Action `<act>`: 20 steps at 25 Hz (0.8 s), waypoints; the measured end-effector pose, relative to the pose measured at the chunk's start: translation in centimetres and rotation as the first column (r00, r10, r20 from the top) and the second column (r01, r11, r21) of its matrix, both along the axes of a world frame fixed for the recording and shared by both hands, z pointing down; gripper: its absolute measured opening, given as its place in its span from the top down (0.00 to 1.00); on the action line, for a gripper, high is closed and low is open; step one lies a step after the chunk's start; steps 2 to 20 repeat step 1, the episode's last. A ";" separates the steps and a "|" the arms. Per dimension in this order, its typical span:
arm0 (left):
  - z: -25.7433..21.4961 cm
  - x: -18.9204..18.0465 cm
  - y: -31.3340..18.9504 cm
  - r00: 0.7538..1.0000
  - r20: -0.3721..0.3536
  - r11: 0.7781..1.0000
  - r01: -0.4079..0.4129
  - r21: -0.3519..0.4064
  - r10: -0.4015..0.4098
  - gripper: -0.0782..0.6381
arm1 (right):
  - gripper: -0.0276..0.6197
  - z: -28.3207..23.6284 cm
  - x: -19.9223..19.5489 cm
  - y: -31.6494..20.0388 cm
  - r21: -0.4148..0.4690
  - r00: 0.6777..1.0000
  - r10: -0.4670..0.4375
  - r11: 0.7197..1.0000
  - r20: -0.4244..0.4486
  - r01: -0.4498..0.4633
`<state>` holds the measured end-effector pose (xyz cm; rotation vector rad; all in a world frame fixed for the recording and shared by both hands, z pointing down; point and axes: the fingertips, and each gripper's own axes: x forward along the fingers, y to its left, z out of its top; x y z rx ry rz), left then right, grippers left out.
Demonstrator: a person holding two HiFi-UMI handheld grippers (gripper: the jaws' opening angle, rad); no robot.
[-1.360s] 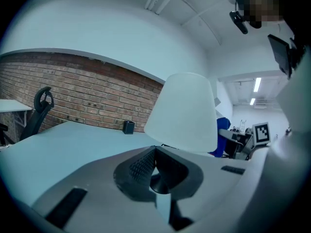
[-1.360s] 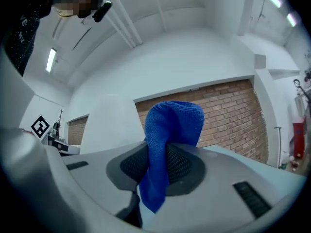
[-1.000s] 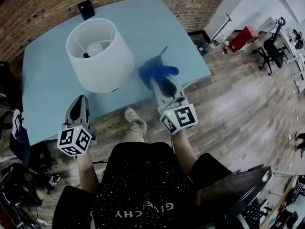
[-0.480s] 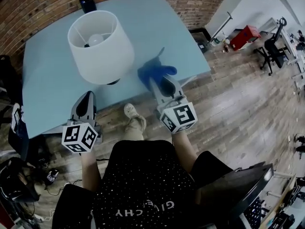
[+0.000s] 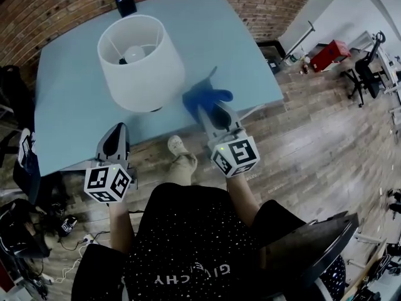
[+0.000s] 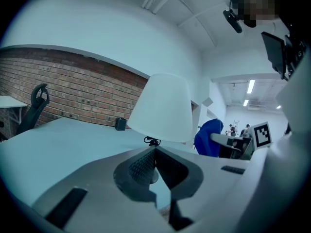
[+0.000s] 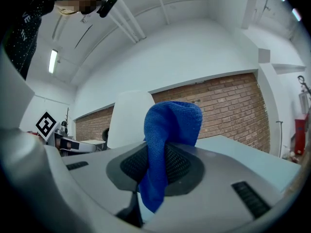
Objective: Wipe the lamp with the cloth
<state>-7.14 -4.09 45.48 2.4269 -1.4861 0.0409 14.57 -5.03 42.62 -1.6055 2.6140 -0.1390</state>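
I have the right gripper [image 5: 212,110] pinching the blue cloth [image 7: 171,123]; a fold stands above the jaws and a tail hangs below them. It hovers over the near edge of the table [image 5: 69,115], just right of the lamp [image 5: 141,68], not touching it. The lamp stands upright toward the far left of the table. The left gripper [image 6: 154,150] has its jaws pressed together on nothing, near the table's near edge and apart from the lamp.

My worry is the shade; it looks wide over a small base, and nothing steadies it, so a firm sideways wipe could tip or slide the lamp. The pinch on the cloth is narrow; dragging might pull it free.

The only vessel-like thing is the open-topped shade, with the bulb [image 5: 133,54] inside; the loose tail could snag its rim.
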 end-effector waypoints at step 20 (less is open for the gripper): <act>0.0 -0.2 -0.2 1.000 0.000 1.000 0.005 0.000 -0.005 0.88 | 0.84 0.0 -0.1 -0.3 -0.001 1.000 -0.002 1.000 -0.001 0.002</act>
